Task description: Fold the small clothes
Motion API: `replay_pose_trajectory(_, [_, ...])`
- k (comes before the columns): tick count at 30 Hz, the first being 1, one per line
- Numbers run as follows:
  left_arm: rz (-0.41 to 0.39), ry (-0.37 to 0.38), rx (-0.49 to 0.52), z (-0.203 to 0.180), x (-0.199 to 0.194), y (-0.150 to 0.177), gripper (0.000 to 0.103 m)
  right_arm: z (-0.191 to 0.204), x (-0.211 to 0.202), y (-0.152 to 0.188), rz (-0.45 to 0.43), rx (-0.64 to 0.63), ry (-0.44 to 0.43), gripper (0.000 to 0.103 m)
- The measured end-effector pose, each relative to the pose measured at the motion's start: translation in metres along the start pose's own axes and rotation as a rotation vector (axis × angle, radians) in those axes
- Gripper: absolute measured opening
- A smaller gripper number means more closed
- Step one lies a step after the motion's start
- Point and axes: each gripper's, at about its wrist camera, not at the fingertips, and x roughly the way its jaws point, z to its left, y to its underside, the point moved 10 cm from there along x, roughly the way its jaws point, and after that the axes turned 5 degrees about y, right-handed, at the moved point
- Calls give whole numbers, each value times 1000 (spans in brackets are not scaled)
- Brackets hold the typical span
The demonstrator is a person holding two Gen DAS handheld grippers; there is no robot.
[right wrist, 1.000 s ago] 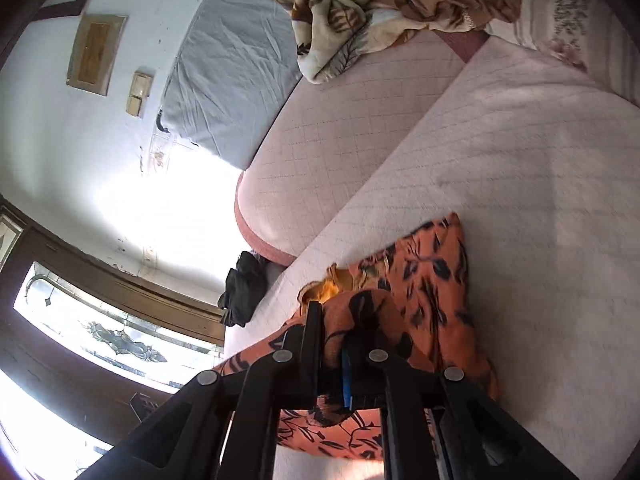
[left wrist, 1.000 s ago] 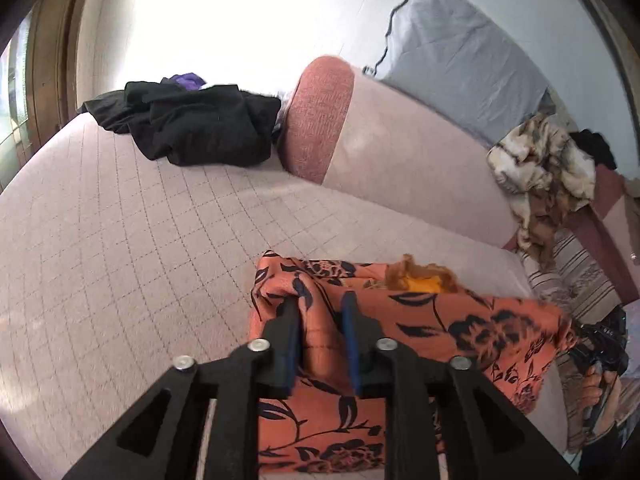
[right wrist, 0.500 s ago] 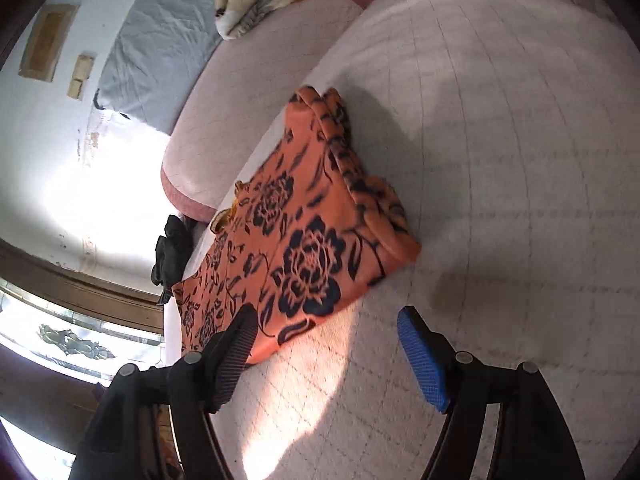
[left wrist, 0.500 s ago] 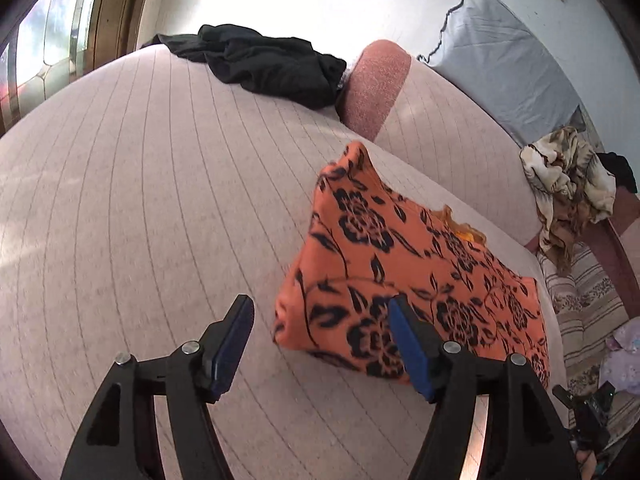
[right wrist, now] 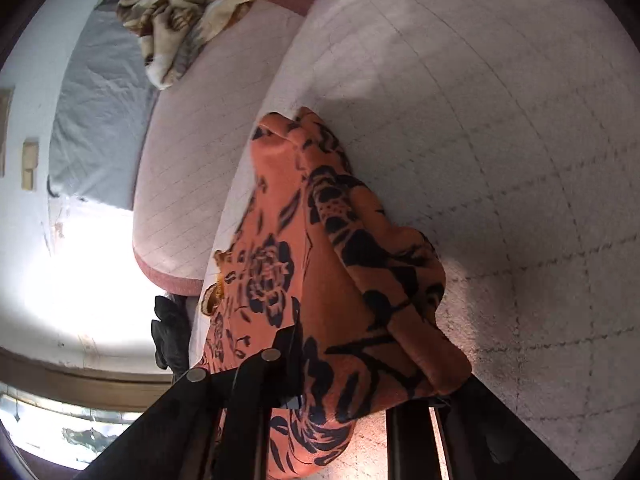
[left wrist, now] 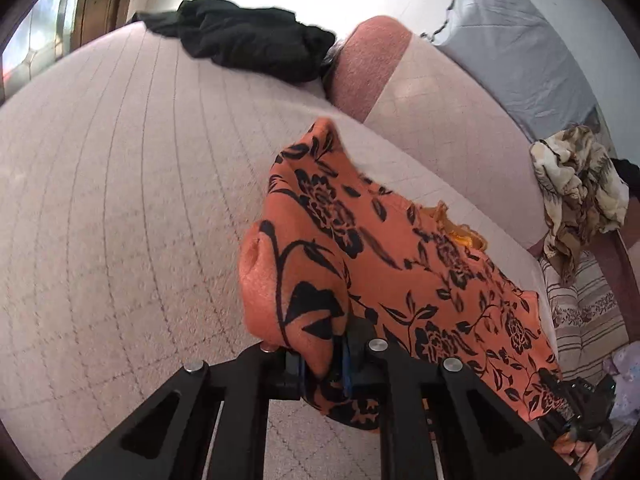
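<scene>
Orange floral garment (left wrist: 400, 256), printed with black roses and leaves, lies stretched across a pale pink quilted sofa seat (left wrist: 120, 200). It sits toward the back of the seat, close to the pink backrest cushion (left wrist: 448, 120), with a bit of yellow-orange trim (left wrist: 460, 232) showing at its far edge.

In the left wrist view, the left gripper (left wrist: 324, 364) has just been closing, and its black fingers with blue pads are now pinched tight on one near corner of the garment. That corner bunches up into a rounded fold just above the fingers. At the lower right of this view, the right gripper (left wrist: 576, 400) appears at the garment's other end, with part of a hand (left wrist: 576, 452) below it.

In the right wrist view, the right gripper (right wrist: 340, 392) has likewise just been closing. Cloth drapes over its fingers and hides most of them; one black finger (right wrist: 288, 360) shows pressed against the fabric, so it grips that end of the garment.

A heap of black clothes (left wrist: 248, 36) rests at the far end of the seat by the rounded pink armrest (left wrist: 368, 60). A grey sheet (left wrist: 516, 48) hangs against the wall behind, and a crumpled brown and cream patterned blanket (left wrist: 576, 184) lies on the backrest at the right.
</scene>
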Motion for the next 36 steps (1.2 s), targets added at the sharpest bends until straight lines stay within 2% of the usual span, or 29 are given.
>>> replay_pose_trajectory(3, [-88,31,56,-28,-56,-6,12,30,-43,0,-54,-109,-34,13])
replay_pose_trajectory(5, [-121,59,72,-40,-95,6,12,40,-74,8,-74,-159,-58,13])
replay_pose_trajectory(8, [-98,54,99,-36,-132,53,15,18,-118,33,-76,-199,-73,13])
replay_pose_trajectory(9, [-71,43,96,-27,-134,75,20,1,-124,45,-65,-215,-48,16])
replay_pose_trajectory(10, [-40,42,78,-14,-131,97,21,-22,-125,58,-31,-218,-19,18])
replay_pose_trajectory(11, [13,31,65,1,-122,122,34,-50,-121,72,10,-205,8,23])
replay_pose_trajectory(12, [89,-1,43,20,-110,146,40,-82,-114,83,47,-192,55,39])
replay_pose_trajectory(13, [164,-61,-1,43,-97,164,40,-116,-108,93,78,-166,115,49])
replay_pose_trajectory(14, [173,-27,-54,54,-98,170,39,-143,-107,102,100,-118,127,58])
replay_pose_trajectory(15, [126,8,-79,57,-109,163,40,-150,-115,101,83,-86,45,58])
replay_pose_trajectory(17, [51,-71,-47,64,-132,146,48,-162,-140,96,37,-98,94,64])
replay_pose_trajectory(18, [3,-99,-21,64,-143,136,52,-162,-153,92,1,-123,100,64])
replay_pose_trajectory(20, [-48,-110,23,58,-158,119,53,-158,-171,83,-44,-173,123,65])
replay_pose_trajectory(22, [-72,-89,64,44,-165,104,53,-137,-180,69,-66,-227,106,65])
replay_pose_trajectory(24, [-87,-55,114,27,-166,98,60,-99,-181,65,-59,-311,38,65])
replay_pose_trajectory(25, [-89,-36,138,18,-162,96,63,-80,-177,68,-36,-362,3,66])
replay_pose_trajectory(26, [-85,-16,163,9,-158,97,67,-58,-166,74,14,-409,-38,74])
replay_pose_trajectory(27, [-73,-2,188,0,-151,99,68,-37,-149,83,87,-442,-85,79])
replay_pose_trajectory(28, [-55,5,207,-8,-143,103,68,-20,-129,93,165,-460,-113,79])
replay_pose_trajectory(30, [-16,16,225,-18,-127,110,68,1,-86,113,314,-483,-133,79])
replay_pose_trajectory(33, [17,35,233,-22,-110,116,68,4,-32,138,498,-471,-128,79])
replay_pose_trajectory(34, [28,32,236,-21,-103,116,68,3,-16,138,524,-498,-110,79])
replay_pose_trajectory(35, [34,32,240,-20,-98,115,68,-2,-4,125,486,-528,-73,79])
replay_pose_trajectory(36, [37,35,245,-19,-93,115,68,-8,8,97,429,-517,-45,77])
